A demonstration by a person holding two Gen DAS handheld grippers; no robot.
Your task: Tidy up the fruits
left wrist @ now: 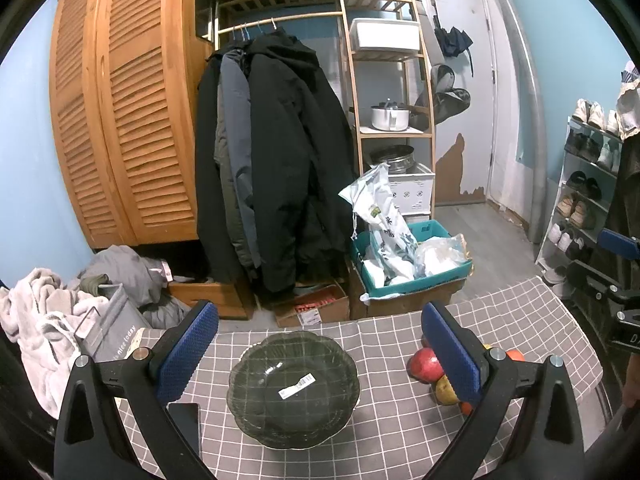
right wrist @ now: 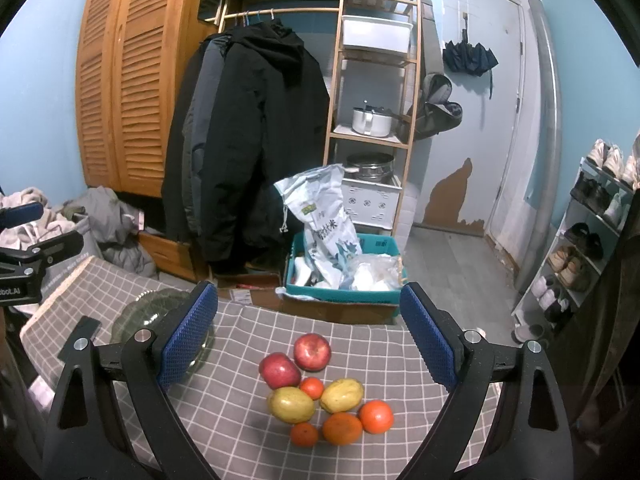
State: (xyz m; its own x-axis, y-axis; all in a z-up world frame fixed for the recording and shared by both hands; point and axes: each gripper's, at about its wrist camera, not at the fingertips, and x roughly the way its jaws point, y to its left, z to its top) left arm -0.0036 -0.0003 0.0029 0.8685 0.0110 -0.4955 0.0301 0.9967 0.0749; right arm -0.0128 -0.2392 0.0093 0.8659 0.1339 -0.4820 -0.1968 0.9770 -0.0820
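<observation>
Starting with the fruit pile (right wrist: 320,392) loose on the checked tablecloth (right wrist: 248,340) and the dark glass plate (left wrist: 294,388) beside it bare, you hold the right gripper (right wrist: 308,340) and left gripper (left wrist: 320,356) spread and empty, so, as I judge it, first lower the right around the nearer red apple (right wrist: 279,370).

a big wooden closet (left wrist: 120,120) stands beside dark coats (left wrist: 272,160) on a rail, a white pot (right wrist: 372,122) sits on a shelf, and shoes (right wrist: 576,264) fill a rack by the door (right wrist: 480,100)
</observation>
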